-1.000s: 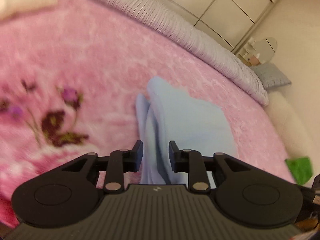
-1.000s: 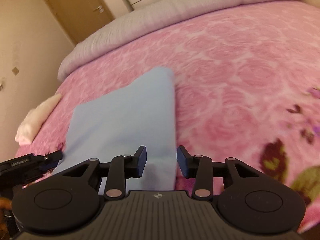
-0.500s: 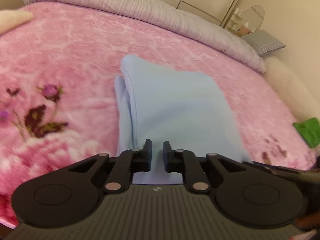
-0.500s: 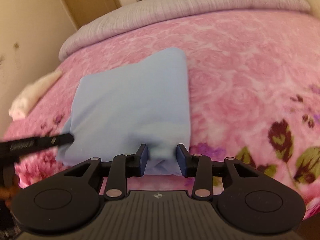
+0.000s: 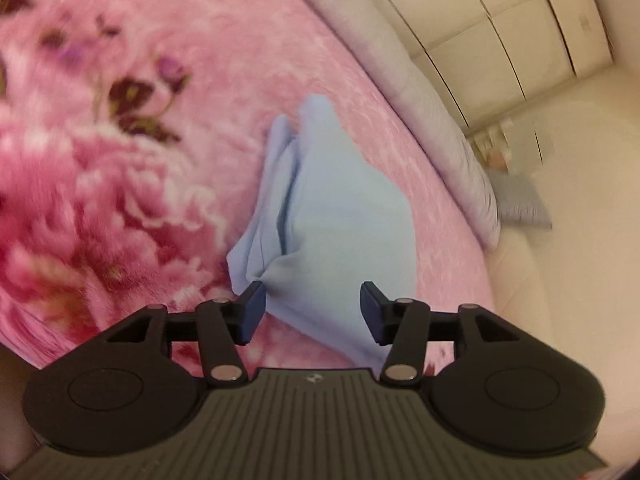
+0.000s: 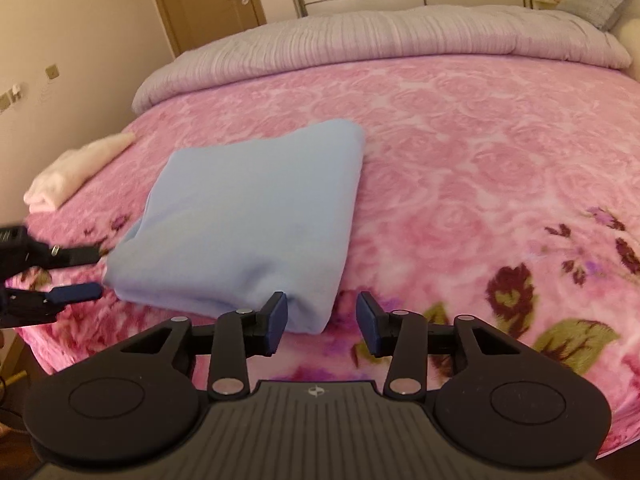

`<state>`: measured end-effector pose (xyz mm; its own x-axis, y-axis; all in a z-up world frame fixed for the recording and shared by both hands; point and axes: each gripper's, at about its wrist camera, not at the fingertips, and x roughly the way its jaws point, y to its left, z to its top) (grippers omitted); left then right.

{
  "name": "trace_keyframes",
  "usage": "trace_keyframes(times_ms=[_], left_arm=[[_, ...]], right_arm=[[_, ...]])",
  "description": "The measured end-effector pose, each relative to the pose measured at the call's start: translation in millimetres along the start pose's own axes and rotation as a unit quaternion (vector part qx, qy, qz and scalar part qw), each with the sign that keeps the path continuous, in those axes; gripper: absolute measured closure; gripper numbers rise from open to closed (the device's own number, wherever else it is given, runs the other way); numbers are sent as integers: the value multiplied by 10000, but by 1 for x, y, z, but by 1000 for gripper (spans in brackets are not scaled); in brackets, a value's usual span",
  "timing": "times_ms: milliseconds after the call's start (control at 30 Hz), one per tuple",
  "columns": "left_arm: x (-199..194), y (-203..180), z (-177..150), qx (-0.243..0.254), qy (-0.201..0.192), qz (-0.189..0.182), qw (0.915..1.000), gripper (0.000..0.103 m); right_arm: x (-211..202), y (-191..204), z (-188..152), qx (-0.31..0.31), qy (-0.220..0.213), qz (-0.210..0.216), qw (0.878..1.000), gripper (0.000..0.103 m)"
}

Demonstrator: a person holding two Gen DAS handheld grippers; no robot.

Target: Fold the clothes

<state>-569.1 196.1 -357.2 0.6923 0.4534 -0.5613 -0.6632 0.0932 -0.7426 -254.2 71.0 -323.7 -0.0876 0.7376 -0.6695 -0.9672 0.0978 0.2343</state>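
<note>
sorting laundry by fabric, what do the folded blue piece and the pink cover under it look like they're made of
Folded blue piece: looks like a soft knit or fleece, matte, with thick rounded fold edges and no sheen; the exact fibre is not clear.

Pink cover: looks like plush fleece or velour, with fuzzy pile, an embossed rose pattern and printed flowers near the front edge.
</note>
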Motion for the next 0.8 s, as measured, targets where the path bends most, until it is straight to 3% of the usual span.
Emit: trace_keyframes(times_ms=[67,100,133,200,267,367,433,600,733,800], left_arm=[[9,5,2,-182,-31,5,9998,60],[13,6,4,-182,-72,11,9998,77],[13,6,6,-138,-127,-5,9998,83],[10,2,9,71,-311,-28,9995,87],[2,-10,11,549,-526,5,9971,87],[5,-16,9,1082,-484,299,9925,88],[14,-6,2,999,-284,474,9935,88],[7,-5,3,839,-288,601,9942,85],[-19,-40,8,1499,-680,909,9822,86],[-27,-57,9,1841,-801,899,9755,80]], right_arm=[[2,2,0,-66,-26,12,10000,59],[3,3,0,-98,-45,17,9999,59],[5,3,0,-117,-51,31,9999,59],[8,4,1,-100,-48,115,9999,59],[10,7,2,-78,-59,296,9995,70],[17,11,2,-67,35,357,9993,72],[22,11,1,-96,136,282,9995,72],[14,0,8,176,172,368,9990,68],[5,-5,16,472,-98,424,9979,68],[9,-5,16,535,-59,390,9978,66]])
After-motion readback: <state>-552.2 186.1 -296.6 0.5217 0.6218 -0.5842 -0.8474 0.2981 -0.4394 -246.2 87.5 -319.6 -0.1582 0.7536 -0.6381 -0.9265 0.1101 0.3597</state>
